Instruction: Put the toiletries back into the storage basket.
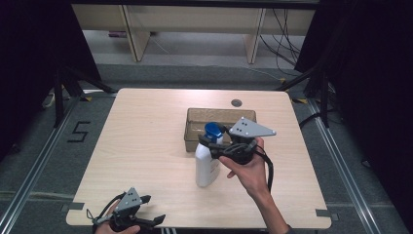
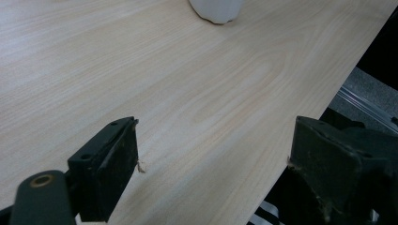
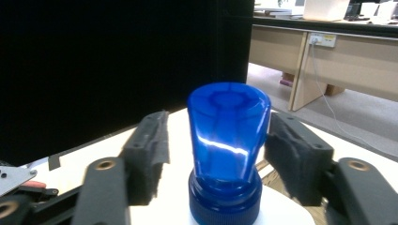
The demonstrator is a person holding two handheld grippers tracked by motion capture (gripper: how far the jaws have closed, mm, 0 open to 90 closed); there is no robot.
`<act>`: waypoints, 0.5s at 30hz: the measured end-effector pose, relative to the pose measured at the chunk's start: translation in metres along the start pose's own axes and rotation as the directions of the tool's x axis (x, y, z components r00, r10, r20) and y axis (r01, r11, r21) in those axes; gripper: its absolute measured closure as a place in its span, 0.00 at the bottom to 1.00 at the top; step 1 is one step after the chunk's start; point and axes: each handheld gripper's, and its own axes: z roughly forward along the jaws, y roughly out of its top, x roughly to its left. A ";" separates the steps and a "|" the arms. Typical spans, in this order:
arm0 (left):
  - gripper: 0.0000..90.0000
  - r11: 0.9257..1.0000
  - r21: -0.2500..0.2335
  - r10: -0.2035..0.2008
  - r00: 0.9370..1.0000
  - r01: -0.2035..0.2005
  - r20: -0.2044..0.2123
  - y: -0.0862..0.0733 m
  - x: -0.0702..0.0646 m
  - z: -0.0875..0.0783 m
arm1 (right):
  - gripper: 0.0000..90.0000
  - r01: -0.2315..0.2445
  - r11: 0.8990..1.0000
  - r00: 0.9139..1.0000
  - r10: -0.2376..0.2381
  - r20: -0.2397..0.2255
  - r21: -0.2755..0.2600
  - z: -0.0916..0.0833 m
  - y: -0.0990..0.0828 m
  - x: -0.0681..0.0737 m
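**Right jaws straddle the blue cap of the white bottle**

A white plastic bottle [image 1: 206,165] stands upright at the middle of the high view, just in front of a brown see-through box [image 1: 194,127] on the tabletop [image 1: 141,146]. Its blue cap [image 3: 228,140] sits in the middle of the right gripper view, with a black pad on either side. A gap shows at the left pad and the right pad looks only about to touch, so I would call the right gripper [image 1: 213,141] released, not yet pinching.

The bottle looks stiff and smooth, probably light if empty, and tall enough to tip from a sideways push. The glossy, tapered cap could slip; the ribbed collar below it seems the surer hold.

The right hand [image 1: 247,168] reaches in from the lower right, holding its gripper level at cap height. The left gripper [image 1: 130,214] rests at the bottom left edge, jaws wide apart over bare wood.
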 end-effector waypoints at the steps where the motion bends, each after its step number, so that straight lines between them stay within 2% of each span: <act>1: 0.17 1.000 0.003 0.003 1.000 -0.003 -0.001 0.000 0.000 0.000 | 0.48 0.001 1.000 1.000 -0.001 0.000 0.002 0.000 0.000 0.000; 5: 0.17 1.000 0.006 0.000 1.000 0.000 -0.005 0.000 0.000 -0.001 | 0.56 0.003 1.000 1.000 -0.003 -0.007 0.001 0.001 -0.001 0.000; 8: 0.17 1.000 0.005 0.004 1.000 -0.004 -0.001 0.000 0.000 0.000 | 0.57 0.012 1.000 1.000 -0.012 0.010 0.006 0.000 -0.002 -0.001; 9: 0.17 1.000 0.002 -0.001 1.000 0.001 0.000 0.000 0.000 0.000 | 0.62 -0.014 1.000 1.000 0.014 -0.013 0.005 0.002 -0.004 -0.002; 14: 0.17 1.000 -0.002 -0.006 1.000 0.006 -0.002 0.000 0.000 0.000 | 0.67 0.003 1.000 1.000 -0.003 0.004 0.001 0.000 -0.004 -0.005; 15: 0.17 1.000 0.004 -0.001 1.000 0.002 -0.005 0.000 0.001 0.000 | 0.67 -0.008 1.000 1.000 0.008 -0.002 0.001 0.001 -0.005 -0.005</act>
